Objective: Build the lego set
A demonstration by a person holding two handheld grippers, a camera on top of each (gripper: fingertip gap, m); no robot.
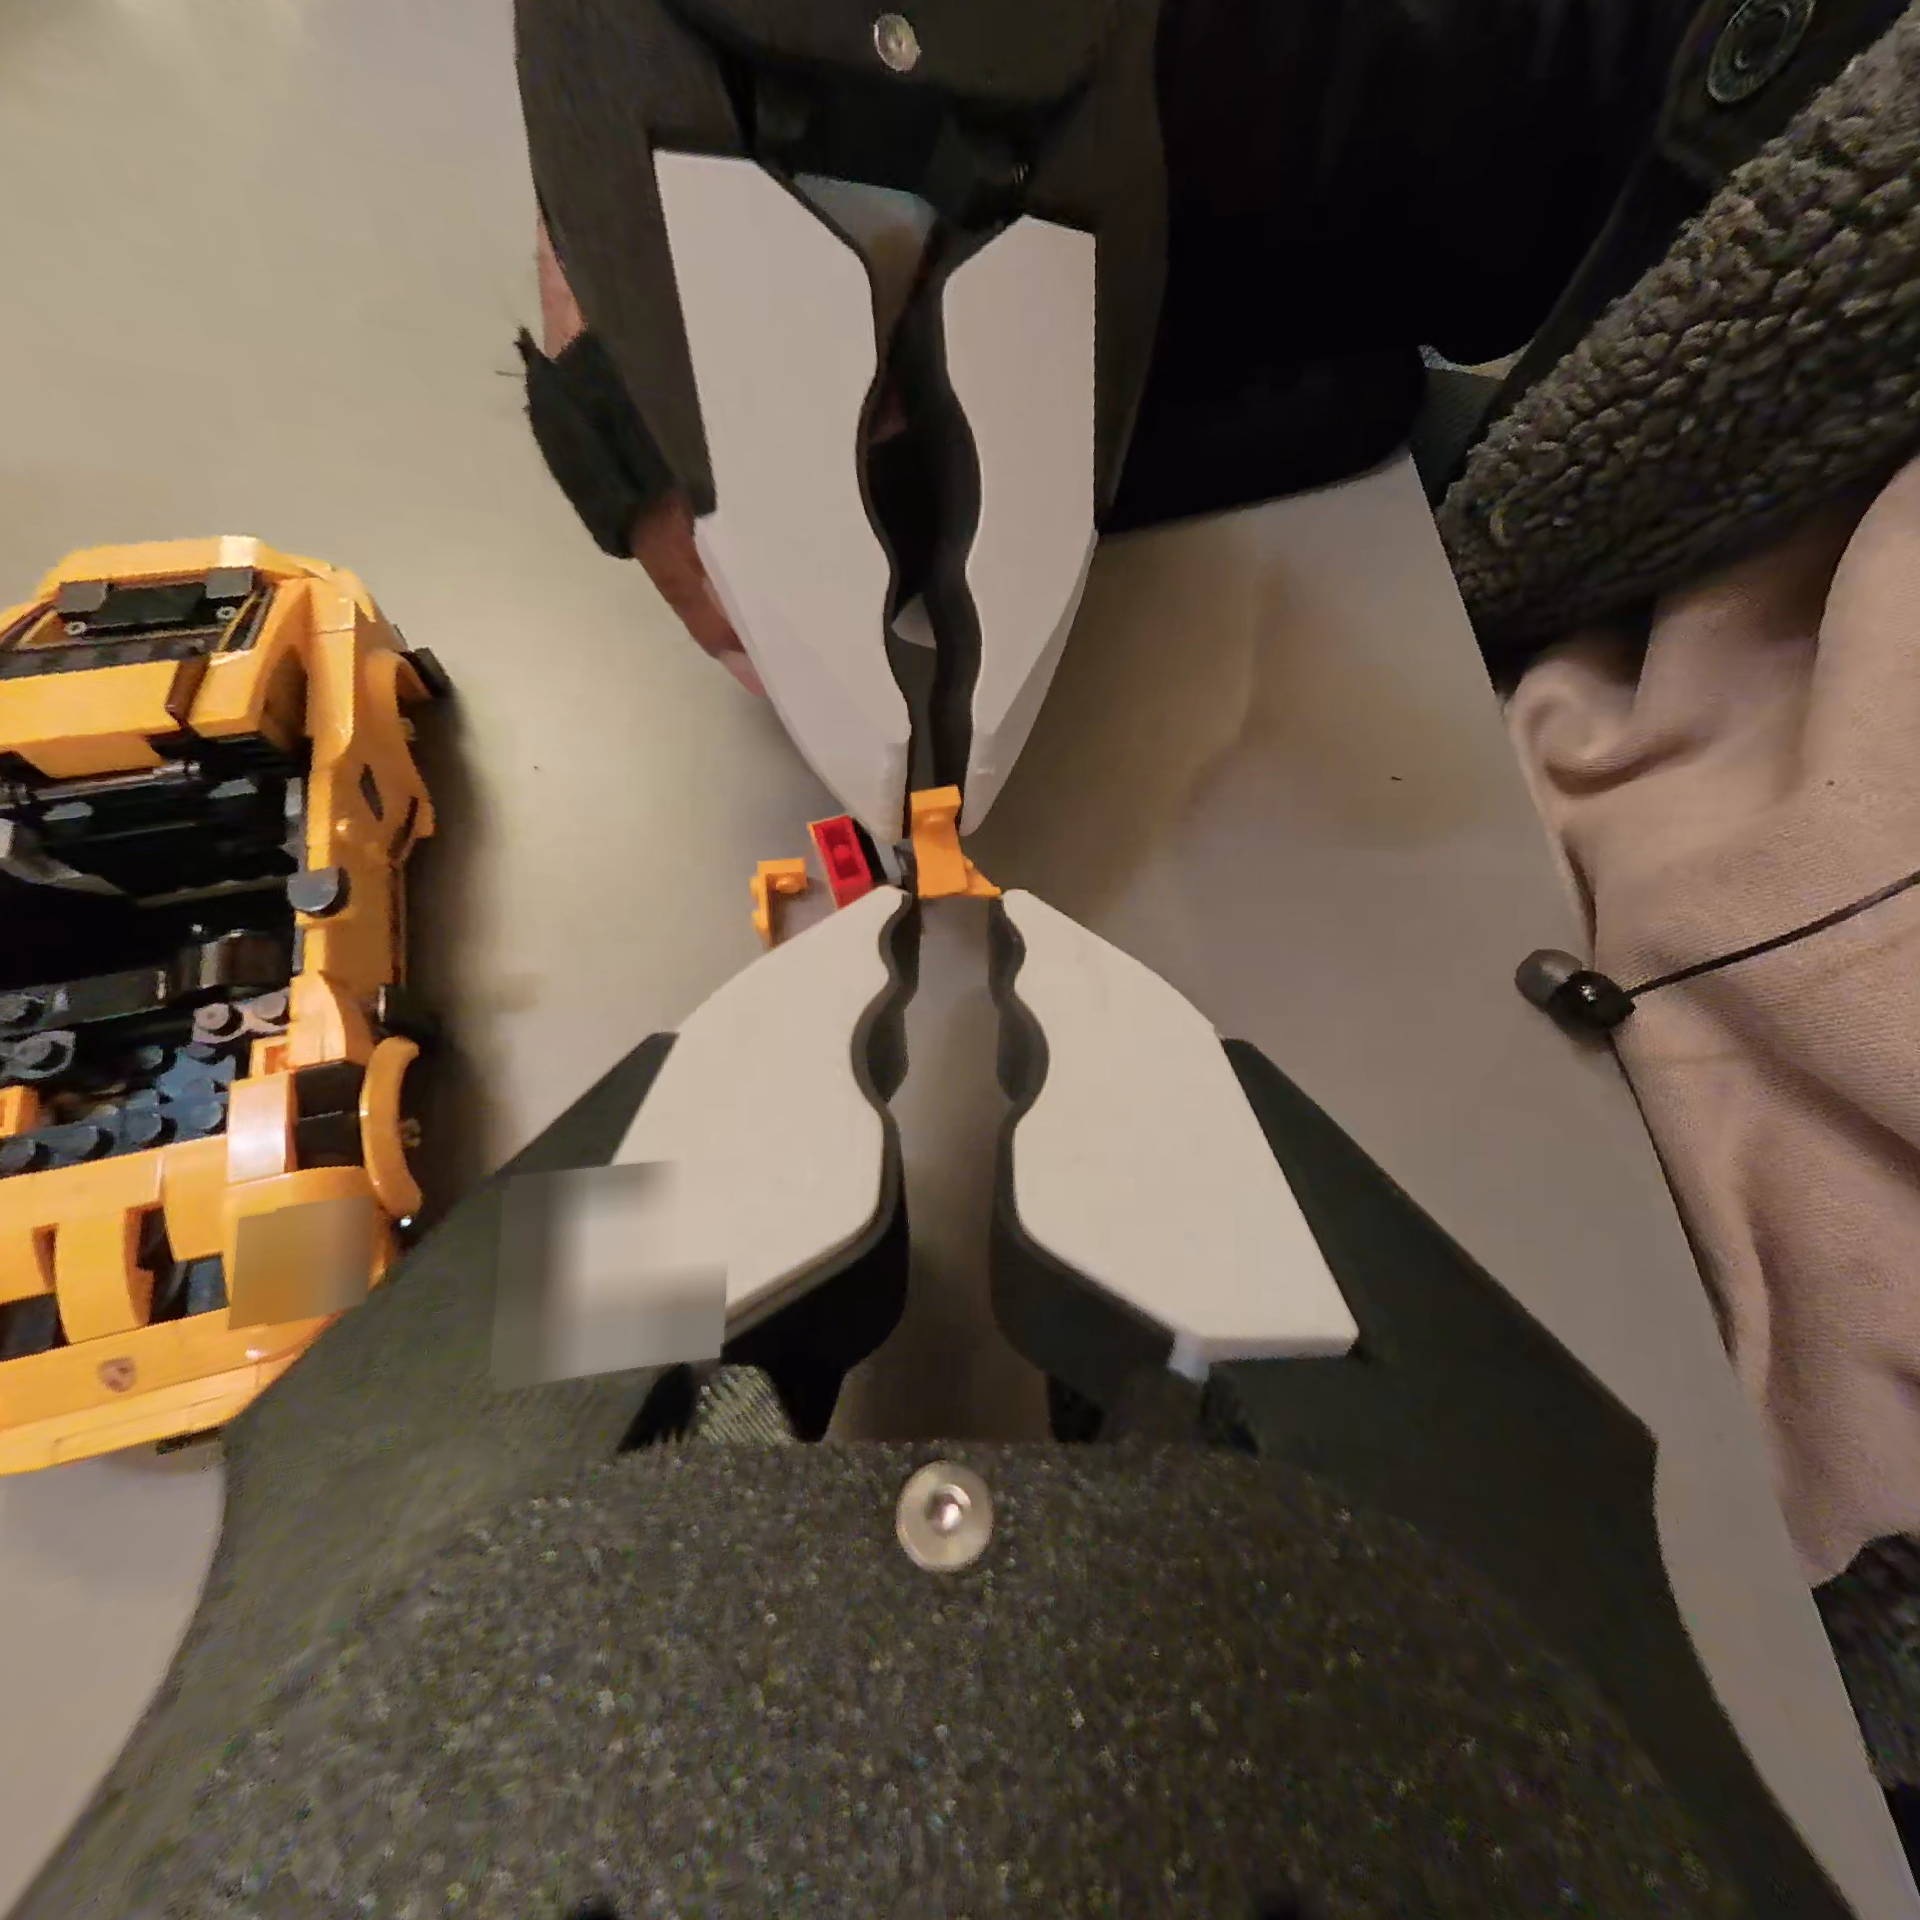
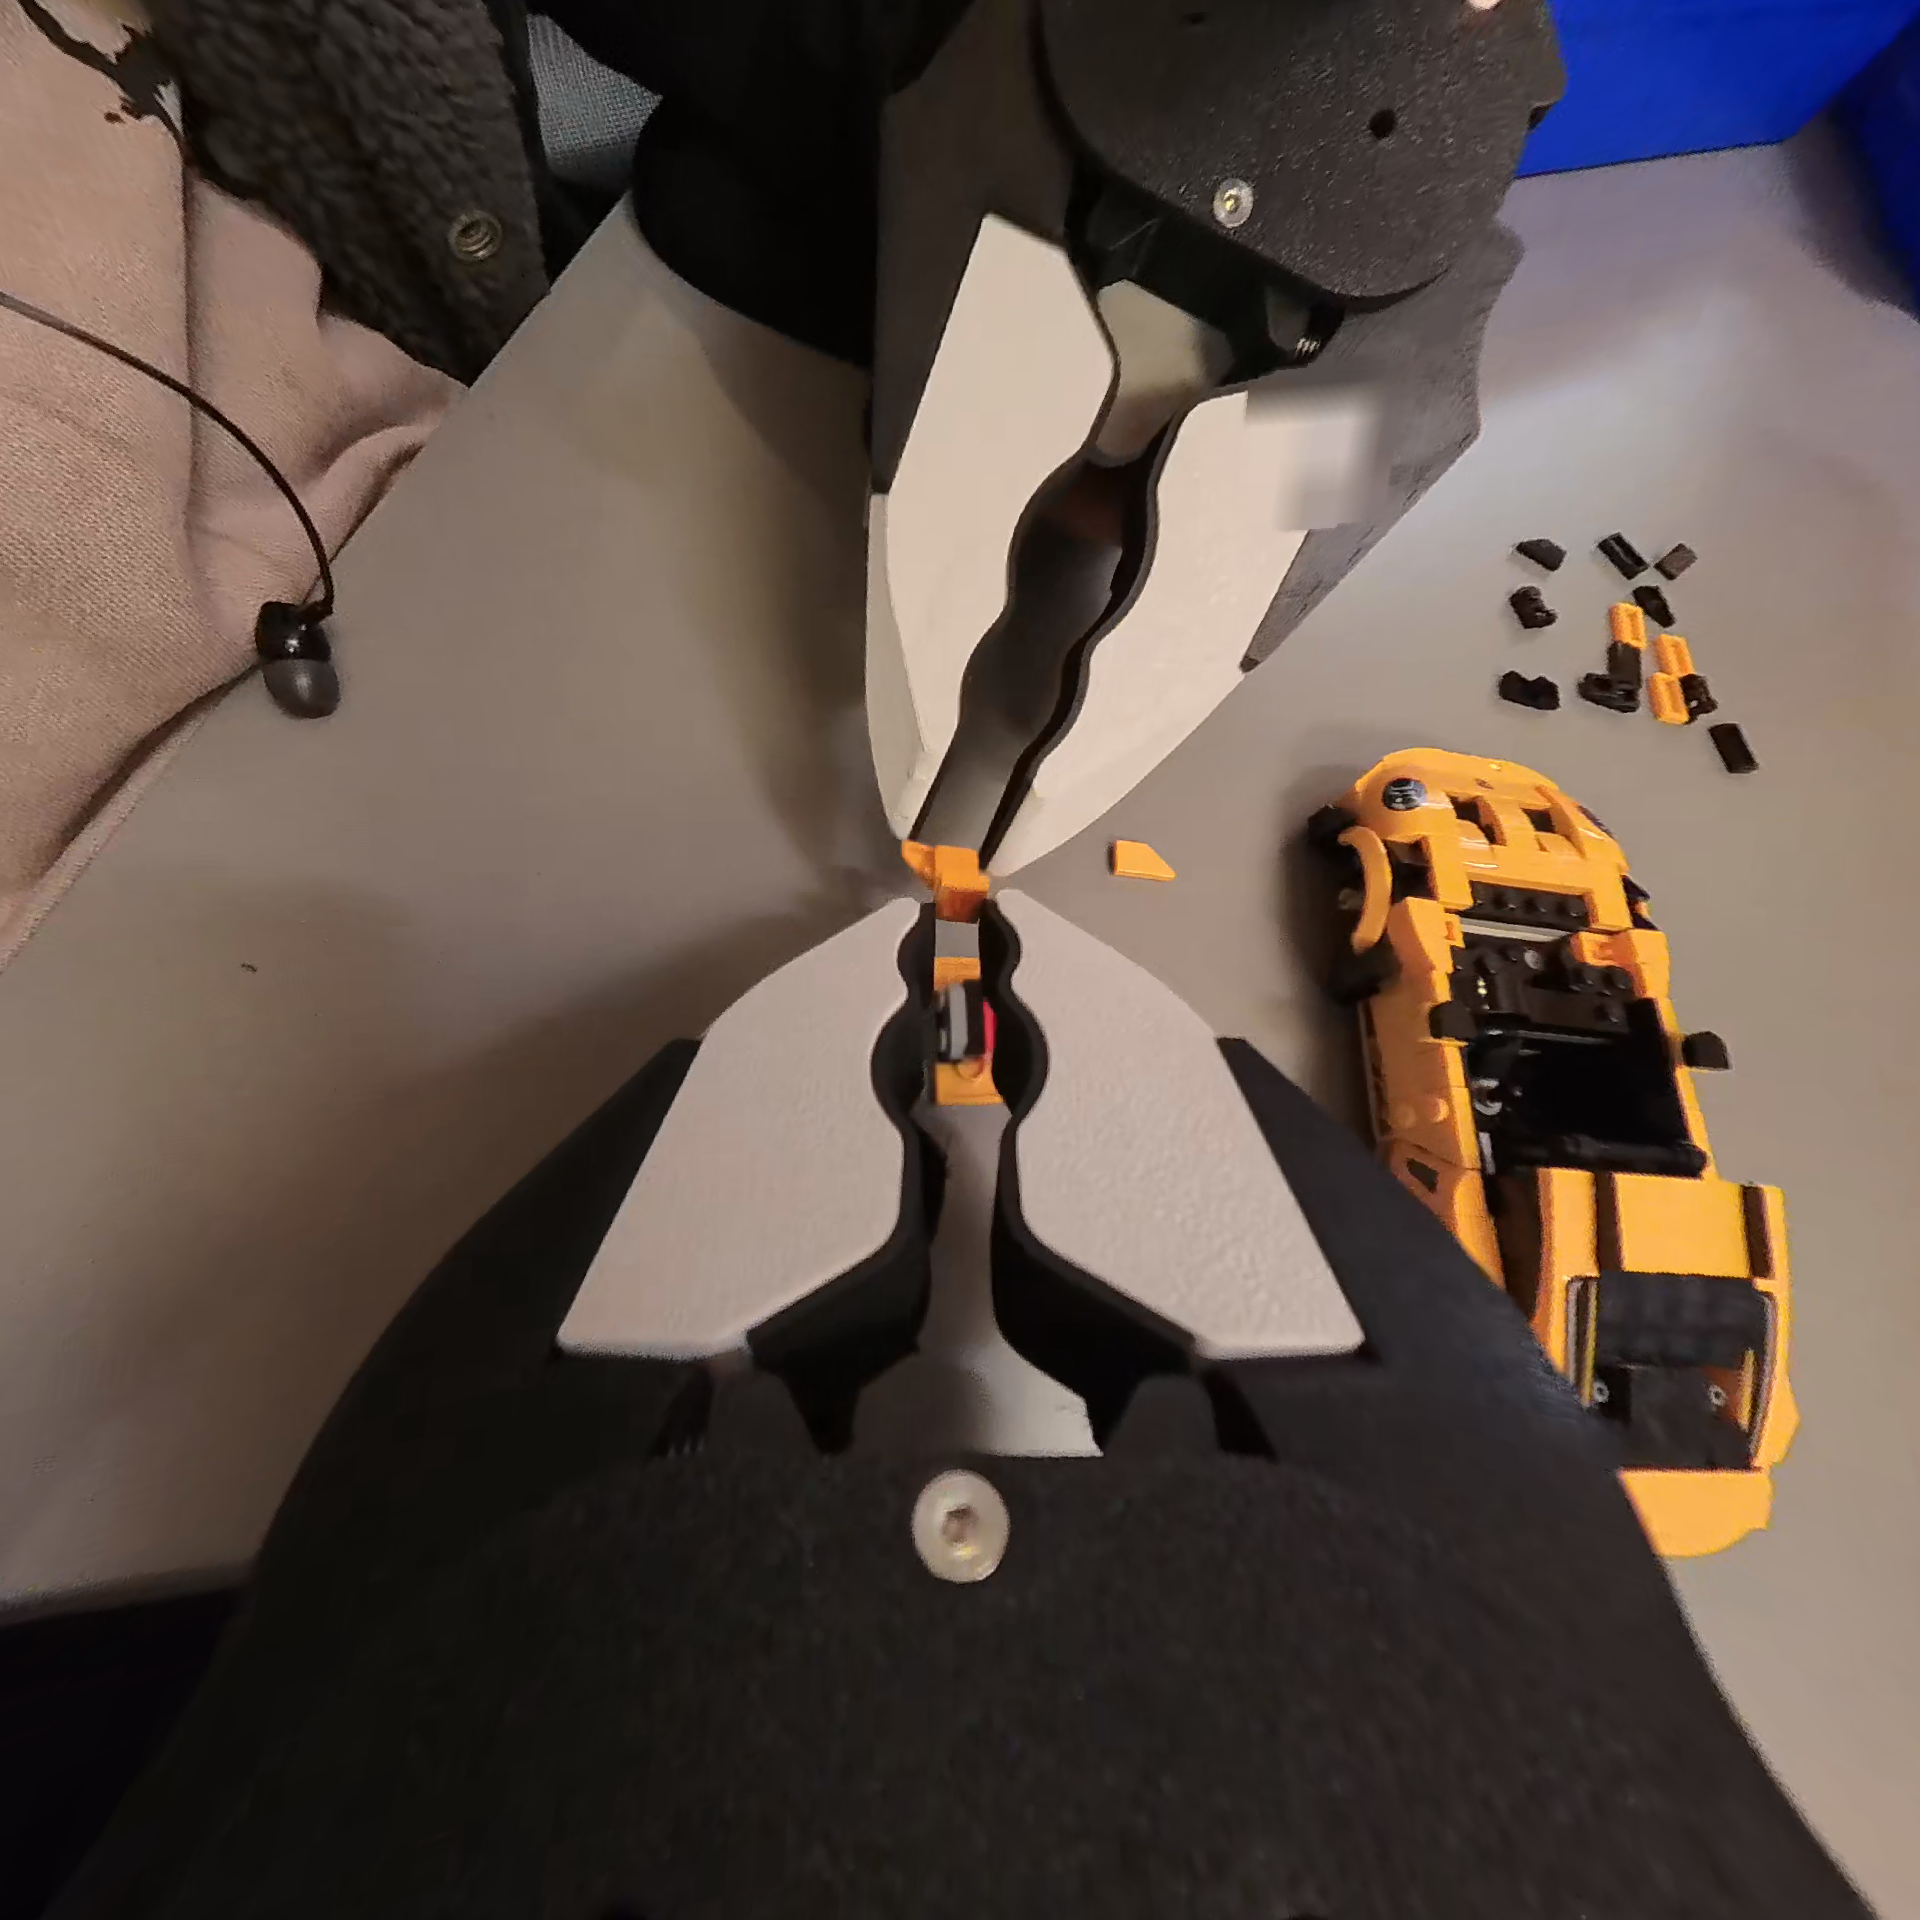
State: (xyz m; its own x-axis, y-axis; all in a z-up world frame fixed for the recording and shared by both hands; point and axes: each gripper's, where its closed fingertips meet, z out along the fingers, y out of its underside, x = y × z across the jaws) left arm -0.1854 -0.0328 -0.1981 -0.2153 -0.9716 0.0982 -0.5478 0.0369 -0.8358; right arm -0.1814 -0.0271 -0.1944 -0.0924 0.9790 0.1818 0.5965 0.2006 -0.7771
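A small sub-assembly of orange, red and grey bricks [image 1: 844,857] hangs just above the grey table [image 1: 1247,935]. An orange bracket piece [image 1: 940,847] is at its end. My left gripper [image 1: 951,904] and my right gripper [image 1: 935,816] meet tip to tip, and both are shut on this orange end. In the right wrist view the sub-assembly [image 2: 961,1081] runs back between the fingers of my right gripper [image 2: 958,912]. My left gripper [image 2: 951,836] pinches the orange piece [image 2: 956,873] from the far side. The partly built orange and black car [image 1: 208,935] lies to one side.
The car [image 2: 1538,1091] lies right of the grippers. A loose orange wedge tile [image 2: 1143,860] lies beside the tips. Several small black and orange pieces [image 2: 1621,644] lie beyond the car. A blue bin [image 2: 1766,83] is at the far right. A person's beige garment [image 2: 104,416] hangs at the table edge. The tips of both grippers are at nearly the same place.
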